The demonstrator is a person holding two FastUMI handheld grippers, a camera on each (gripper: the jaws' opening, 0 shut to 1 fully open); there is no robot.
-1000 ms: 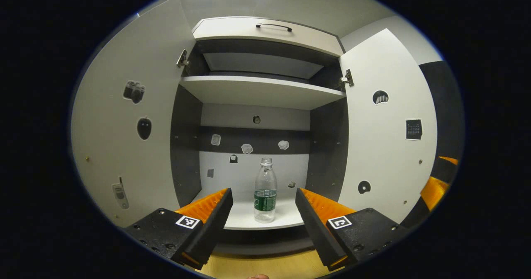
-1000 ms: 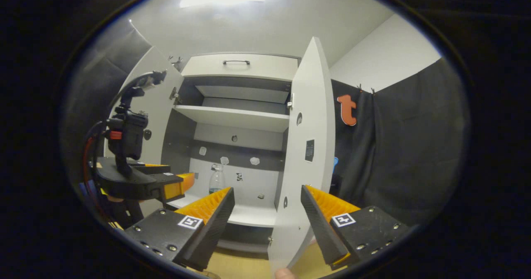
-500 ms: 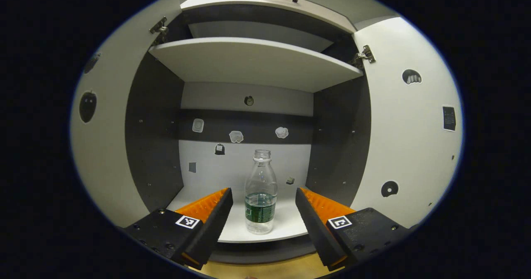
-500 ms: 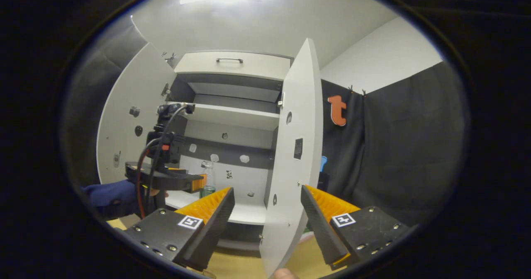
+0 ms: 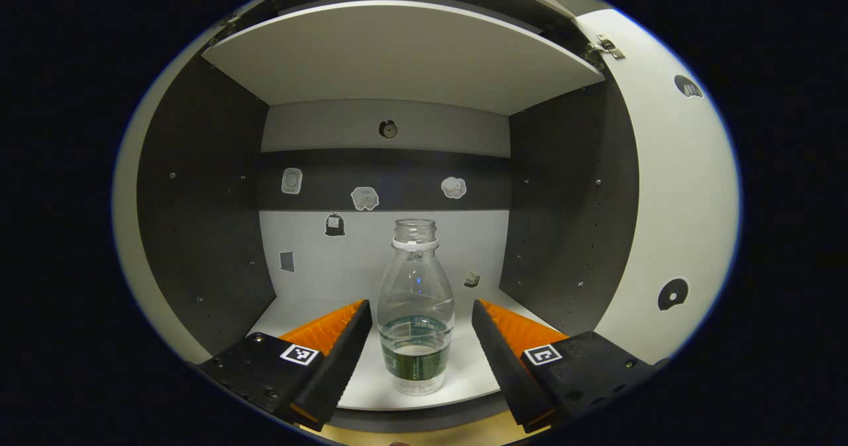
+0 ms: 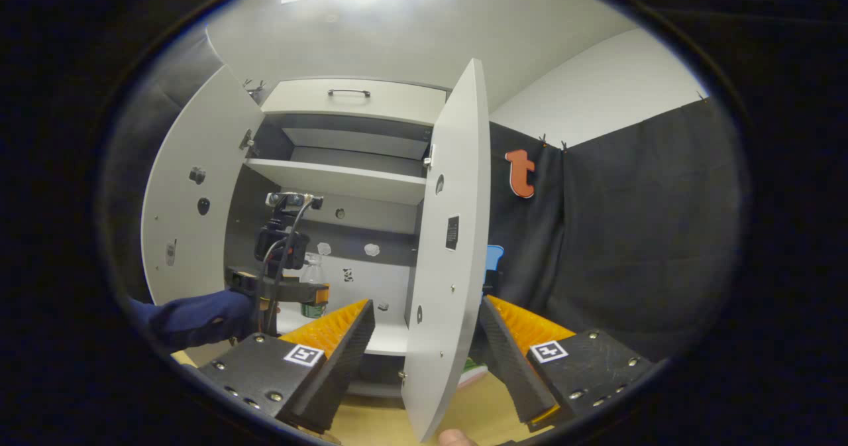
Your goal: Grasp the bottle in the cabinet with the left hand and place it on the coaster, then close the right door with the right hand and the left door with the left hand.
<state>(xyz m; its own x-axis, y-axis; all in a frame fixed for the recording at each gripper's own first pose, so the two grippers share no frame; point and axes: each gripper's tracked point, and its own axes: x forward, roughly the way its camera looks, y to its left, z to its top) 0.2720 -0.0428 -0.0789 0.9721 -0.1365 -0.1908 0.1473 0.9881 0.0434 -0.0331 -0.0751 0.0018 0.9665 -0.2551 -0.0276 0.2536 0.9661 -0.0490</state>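
While the bottle (image 5: 415,313) stands upright on the cabinet's lower shelf (image 5: 464,373), uncapped and part full, I have my left gripper (image 5: 417,336) spread wide around it, one finger on each side, neither touching. From the right gripper view I see that left gripper (image 6: 311,293) reaching into the cabinet (image 6: 344,181), held by a hand in a blue sleeve (image 6: 192,313). My right gripper (image 6: 424,340) is also wide, straddling the edge of the open right door (image 6: 444,267). The left door (image 6: 192,214) stands open too.
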